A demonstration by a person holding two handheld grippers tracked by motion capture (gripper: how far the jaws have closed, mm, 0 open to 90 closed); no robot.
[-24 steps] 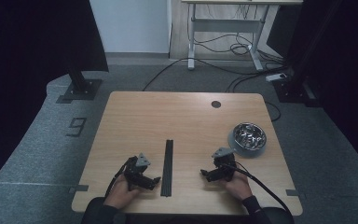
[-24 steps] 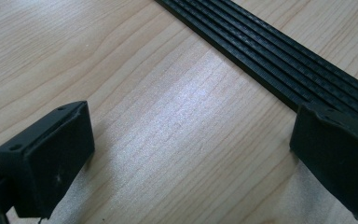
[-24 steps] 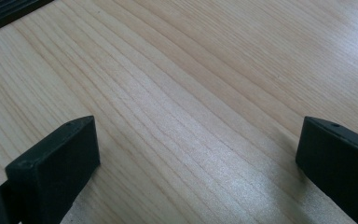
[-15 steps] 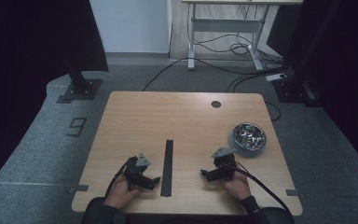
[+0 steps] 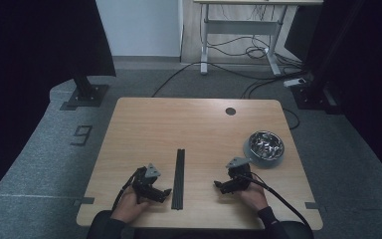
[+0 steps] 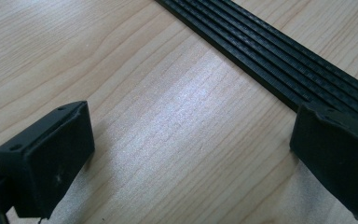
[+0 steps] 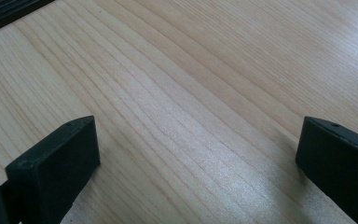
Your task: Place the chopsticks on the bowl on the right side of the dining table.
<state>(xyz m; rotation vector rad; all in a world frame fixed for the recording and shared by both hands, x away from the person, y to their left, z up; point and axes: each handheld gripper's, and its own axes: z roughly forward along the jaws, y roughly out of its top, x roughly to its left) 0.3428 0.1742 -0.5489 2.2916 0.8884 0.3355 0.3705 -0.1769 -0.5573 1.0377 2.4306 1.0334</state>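
High view: a long black rail (image 5: 179, 178) lies flat near the front middle of the desk (image 5: 194, 124), running away from the person, with nothing gripped yet, so the work looks to be at its very start and the picking up is all left to do. A metal bowl (image 5: 263, 146) of small shiny parts sits to the right, well apart from the rail. The left claw (image 5: 161, 194) rests low on the desk just beside the rail's near end, pointing toward it; the right claw (image 5: 220, 186) rests on the other side, near but apart, also pointing inward. Both hands lie low at the desk's front edge. In the left gripper view the claw is released, jaws wide, one jaw at the rail's (image 6: 279, 56) edge. In the right gripper view the claw is likewise released over bare wood
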